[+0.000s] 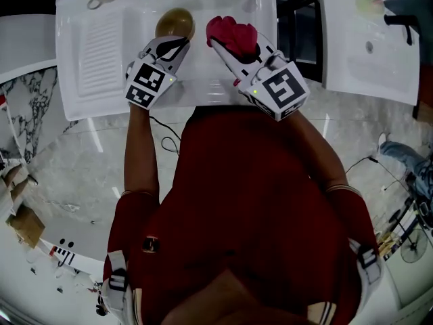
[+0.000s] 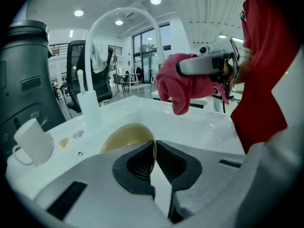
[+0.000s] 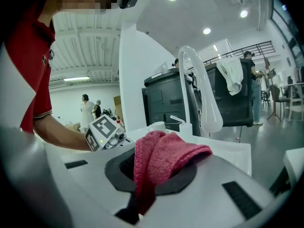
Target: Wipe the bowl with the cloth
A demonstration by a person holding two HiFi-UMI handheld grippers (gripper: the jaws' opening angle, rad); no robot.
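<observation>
- Far left, a white mug (image 2: 33, 141) stands by the ribbed drainboard (image 1: 101, 46). It's got nothing to do with the job as far as I can see.
- Next over is the bowl (image 1: 174, 23), down in the basin of the white sink (image 1: 223, 90), near the arched faucet (image 2: 121, 12).
- The left claw (image 1: 170, 46) is clenched on the bowl's near rim. From that claw's own camera you can see the thin edge pinched between the two dark pads.
- The bowl is amber, smooth, shallow and kind of see-through. It looks tipped a bit toward the claw, but I can't tell if it's actually lifted off the basin floor. I can't spot any dirt or water in it either.
- Just right of the bowl is the cloth (image 1: 232, 34), a pinkish-red knit thing, all bunched up.
- The right claw (image 1: 226, 46) is grasping the cloth, with one fold draped over the jaws and a tail hanging down.
- The cloth is held up in the air over the basin, clearly apart from the bowl.
- My read is that the setup is done, with the bowl steadied and the cloth in hand. The actual wiping is all left to do, since the cloth has to come down into the bowl first.
</observation>
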